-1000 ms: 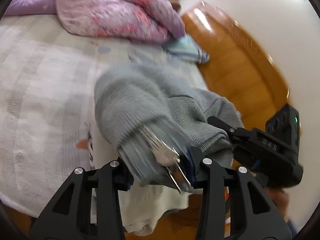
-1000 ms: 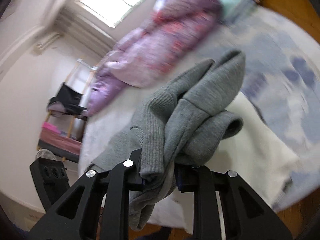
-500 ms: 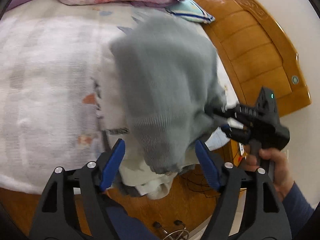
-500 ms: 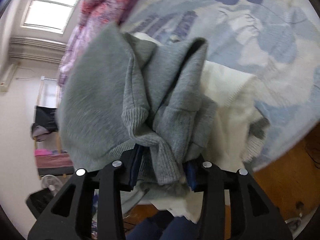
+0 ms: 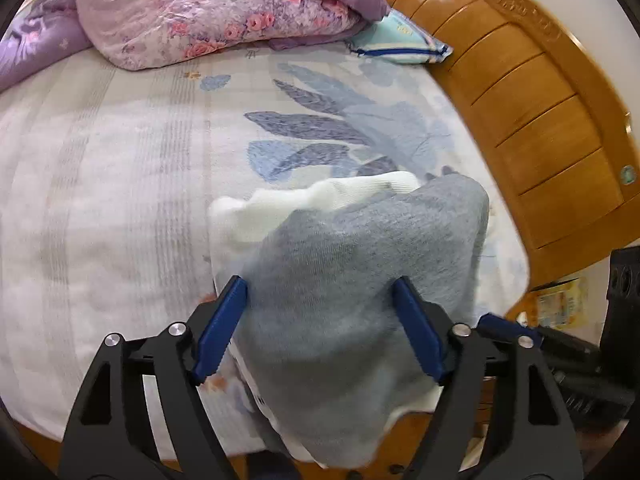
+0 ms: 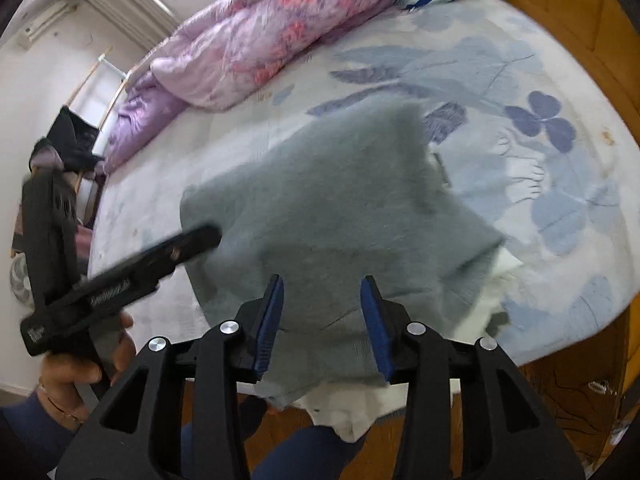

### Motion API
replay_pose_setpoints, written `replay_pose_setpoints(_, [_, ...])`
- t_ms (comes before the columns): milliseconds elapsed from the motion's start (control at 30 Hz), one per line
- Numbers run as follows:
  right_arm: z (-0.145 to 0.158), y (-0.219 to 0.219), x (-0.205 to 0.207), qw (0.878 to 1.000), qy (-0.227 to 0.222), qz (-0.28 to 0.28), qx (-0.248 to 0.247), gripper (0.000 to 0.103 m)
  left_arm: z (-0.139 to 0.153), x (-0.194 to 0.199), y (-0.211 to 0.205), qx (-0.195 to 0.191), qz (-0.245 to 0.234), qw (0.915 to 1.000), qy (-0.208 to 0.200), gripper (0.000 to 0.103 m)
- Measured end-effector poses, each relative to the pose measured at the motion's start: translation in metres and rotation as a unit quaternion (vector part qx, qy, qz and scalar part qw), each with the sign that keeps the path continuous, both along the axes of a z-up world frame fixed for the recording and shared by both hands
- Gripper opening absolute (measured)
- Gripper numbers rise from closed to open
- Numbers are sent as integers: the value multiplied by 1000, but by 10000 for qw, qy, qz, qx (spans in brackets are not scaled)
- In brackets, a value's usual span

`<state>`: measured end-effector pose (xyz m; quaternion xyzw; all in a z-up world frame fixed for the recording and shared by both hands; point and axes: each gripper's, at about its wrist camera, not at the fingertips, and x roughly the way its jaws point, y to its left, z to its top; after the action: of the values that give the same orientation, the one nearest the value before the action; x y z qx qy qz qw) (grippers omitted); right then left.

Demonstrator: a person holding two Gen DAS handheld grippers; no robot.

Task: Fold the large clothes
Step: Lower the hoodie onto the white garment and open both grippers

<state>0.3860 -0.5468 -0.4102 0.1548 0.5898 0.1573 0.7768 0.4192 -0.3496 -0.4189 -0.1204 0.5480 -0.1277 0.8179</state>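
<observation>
A grey knitted sweater (image 5: 360,280) (image 6: 340,208) lies in a folded heap at the near edge of the bed, on top of a white garment (image 5: 320,196) (image 6: 348,412). My left gripper (image 5: 320,312) hovers over the sweater's near end. Its jaws are opening, and the blue pads stand wide on either side of the cloth without pressing it. My right gripper (image 6: 323,320) hangs over the same near end, its jaws also opening, pads clear of the knit. In the right wrist view a hand (image 6: 80,364) holds the left gripper (image 6: 200,240) at the sweater's left side.
A purple floral quilt (image 5: 224,12) (image 6: 256,40) is bunched at the far side of the bed, beside a pale blue pillow (image 5: 400,38). A wooden bed board (image 5: 540,120) runs along the right. Wooden floor (image 6: 560,392) lies below the near edge.
Both grippers were shut on the bunched grey sweater. Their jaws have since spread and the sweater has dropped onto the white garment at the bed's edge.
</observation>
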Motion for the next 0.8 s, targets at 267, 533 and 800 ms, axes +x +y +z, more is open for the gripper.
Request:
replay_pose_setpoints(267, [-54,2,24,9977,394,-549,-103,56,-26,27,0,47,-41,9995,305,83])
replay_pose_setpoints(533, [-20,3,13,9965,553,-529,-334,57,0,0,26,-286,115,9989,349,84])
replay_pose_setpoints(800, [36,42,-5,9970,296,-284,-651,60,35,-55,82,355,661,9960,495,91])
